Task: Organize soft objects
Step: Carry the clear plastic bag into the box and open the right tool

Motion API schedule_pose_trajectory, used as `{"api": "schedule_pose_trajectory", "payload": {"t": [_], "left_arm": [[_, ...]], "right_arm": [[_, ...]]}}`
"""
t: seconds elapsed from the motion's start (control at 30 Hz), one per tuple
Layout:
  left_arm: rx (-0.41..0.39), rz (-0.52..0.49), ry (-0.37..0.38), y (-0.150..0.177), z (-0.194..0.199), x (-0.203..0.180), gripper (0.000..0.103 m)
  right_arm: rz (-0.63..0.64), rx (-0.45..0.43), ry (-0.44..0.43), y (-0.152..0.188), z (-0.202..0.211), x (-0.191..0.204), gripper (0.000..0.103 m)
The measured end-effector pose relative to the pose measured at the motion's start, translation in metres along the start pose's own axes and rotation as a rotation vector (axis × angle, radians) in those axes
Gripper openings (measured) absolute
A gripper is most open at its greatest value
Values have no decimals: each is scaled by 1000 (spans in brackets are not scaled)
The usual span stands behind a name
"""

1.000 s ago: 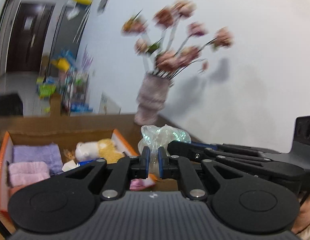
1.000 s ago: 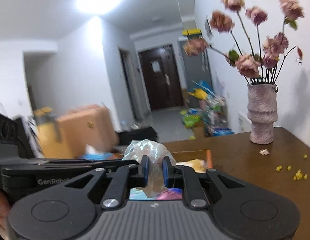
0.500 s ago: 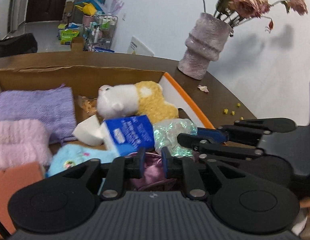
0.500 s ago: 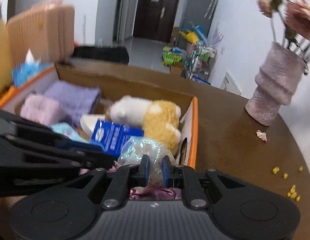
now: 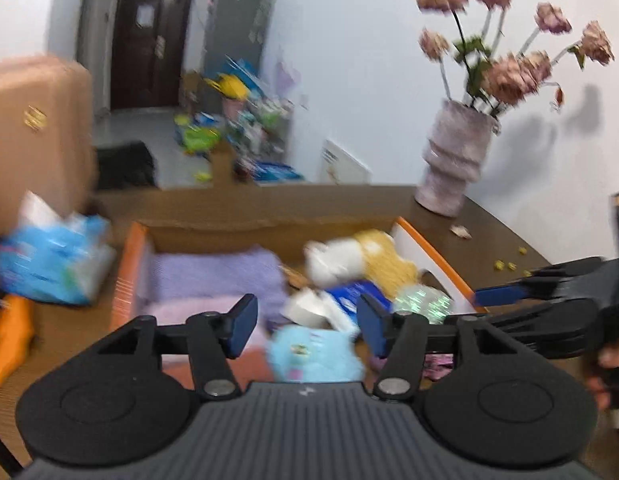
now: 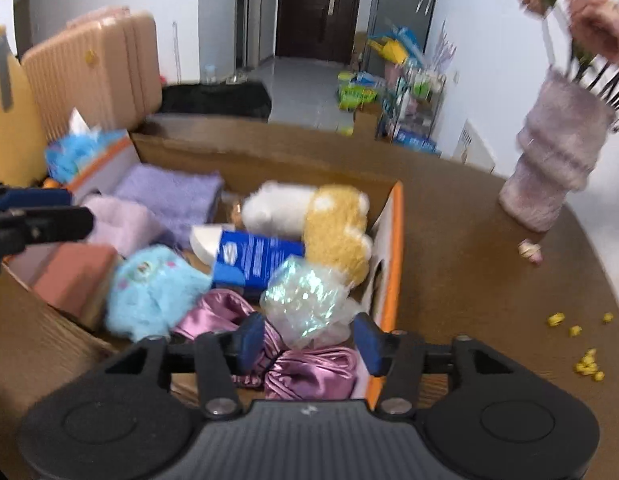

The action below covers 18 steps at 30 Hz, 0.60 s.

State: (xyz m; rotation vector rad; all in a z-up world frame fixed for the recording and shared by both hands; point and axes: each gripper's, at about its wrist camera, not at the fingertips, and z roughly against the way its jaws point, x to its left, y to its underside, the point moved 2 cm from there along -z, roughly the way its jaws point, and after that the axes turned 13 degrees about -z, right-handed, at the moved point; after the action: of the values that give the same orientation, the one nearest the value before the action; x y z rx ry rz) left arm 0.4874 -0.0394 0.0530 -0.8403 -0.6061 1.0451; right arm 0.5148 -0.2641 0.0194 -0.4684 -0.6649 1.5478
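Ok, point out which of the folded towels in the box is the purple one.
The purple towel lies flat against the box's far wall. The pink towel sits just in front of it, paler and fluffier, nearer the camera.

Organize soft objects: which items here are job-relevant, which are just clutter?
Job:
cardboard box
iridescent bag
purple satin cloth
blue plush
white and yellow plush
folded towels

Clutter:
vase
yellow bits
suitcase
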Motion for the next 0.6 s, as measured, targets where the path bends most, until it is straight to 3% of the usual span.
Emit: {"api": "schedule_pose_trajectory", "payload": {"t": [0.2, 0.27, 0.37, 0.5, 0.6], "left_arm": [[-89, -12, -71, -12, 76, 9, 78], [-131, -30, -108, -9, 99, 6, 82], [-217, -29, -185, 3, 126, 3, 102], [-345, -40, -285, 33, 144, -9, 103], [-375, -18, -323, 60, 145, -17, 103]], "right_arm": [[0, -147, -12, -14, 85, 5, 65], [-2, -209, -25, -16, 108, 6, 79], [-6, -314, -46, -5, 133, 11, 84], [-53, -524, -114, 33, 147, 12, 93], [-93, -697, -128, 73, 148, 12, 99]]}}
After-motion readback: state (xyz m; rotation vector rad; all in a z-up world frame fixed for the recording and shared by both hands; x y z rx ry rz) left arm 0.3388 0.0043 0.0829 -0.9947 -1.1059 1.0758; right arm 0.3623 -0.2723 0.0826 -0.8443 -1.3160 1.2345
